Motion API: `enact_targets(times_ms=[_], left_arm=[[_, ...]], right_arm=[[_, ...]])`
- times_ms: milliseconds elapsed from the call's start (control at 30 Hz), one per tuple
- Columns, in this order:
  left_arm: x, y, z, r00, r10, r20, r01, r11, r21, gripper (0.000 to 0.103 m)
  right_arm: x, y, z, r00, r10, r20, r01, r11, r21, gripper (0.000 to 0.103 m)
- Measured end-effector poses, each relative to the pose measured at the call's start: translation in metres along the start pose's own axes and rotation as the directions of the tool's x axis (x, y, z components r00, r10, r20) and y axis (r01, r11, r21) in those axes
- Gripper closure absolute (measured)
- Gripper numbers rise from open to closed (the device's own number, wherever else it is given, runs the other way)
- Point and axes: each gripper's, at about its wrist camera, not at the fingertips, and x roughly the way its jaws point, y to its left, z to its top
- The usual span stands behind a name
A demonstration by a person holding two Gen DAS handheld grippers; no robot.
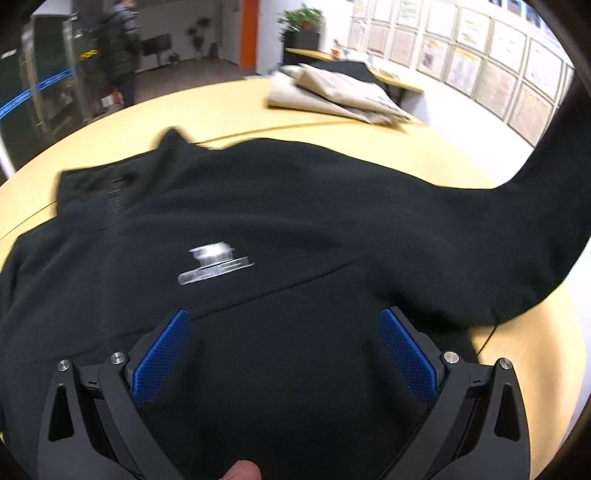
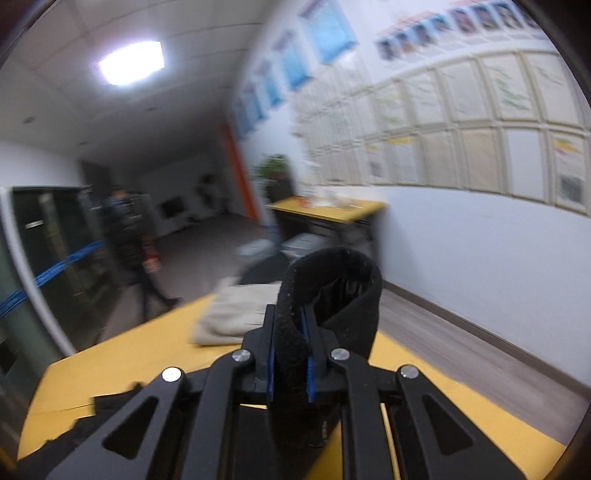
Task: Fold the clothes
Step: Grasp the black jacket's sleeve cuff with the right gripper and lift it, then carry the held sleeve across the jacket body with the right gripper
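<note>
The black sweater lies spread on the worktop. Its sleeve rises toward 2 o'clock, pinched at the cuff by the right tool. The left tool hovers spread over the body, holding nothing.

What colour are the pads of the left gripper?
Blue, with a fine grid texture; the pads show best in the left wrist view.

Light wood table near. White right wall covered in framed sheets, blue posters above. Far: second wood desk, potted plant, orange pillar. Glass cabinet left. Ceiling light panel on. Grey floor.
</note>
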Motion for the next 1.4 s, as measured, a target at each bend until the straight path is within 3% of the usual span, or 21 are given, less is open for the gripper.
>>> enact_targets(times_ms=[100,267,533,667,1000,1167,1400], left_arm=[[-0.009,0.047,-0.006,0.999,0.025,0.019,-0.024,0.998,-0.053,0.000],[-0.043,0.119,-0.025,0.996,0.074,0.049,-0.067,0.990,-0.122,0.000],[-0.100,0.221,-0.065,0.983,0.153,0.100,-0.125,0.962,-0.242,0.000],[-0.125,0.254,-0.085,0.973,0.192,0.128,-0.147,0.945,-0.293,0.000],[-0.159,0.295,-0.128,0.963,0.232,0.138,-0.159,0.902,-0.402,0.000],[-0.169,0.306,-0.145,0.958,0.250,0.143,-0.168,0.888,-0.429,0.000],[-0.189,0.326,-0.166,0.942,0.291,0.169,-0.174,0.851,-0.495,0.000]], right_arm=[[-0.002,0.077,-0.002,0.994,0.113,0.008,-0.113,0.991,-0.066,0.091],[-0.003,0.181,-0.026,0.976,0.217,-0.017,-0.217,0.965,-0.148,0.091],[0.010,0.306,-0.087,0.948,0.287,-0.137,-0.313,0.920,-0.236,0.091],[0.012,0.361,-0.123,0.931,0.312,-0.191,-0.356,0.892,-0.280,0.091],[0.011,0.423,-0.207,0.873,0.359,-0.330,-0.463,0.823,-0.330,0.091],[0.013,0.450,-0.273,0.839,0.353,-0.414,-0.516,0.757,-0.401,0.091],[0.030,0.479,-0.364,0.770,0.338,-0.540,-0.599,0.675,-0.431,0.092]])
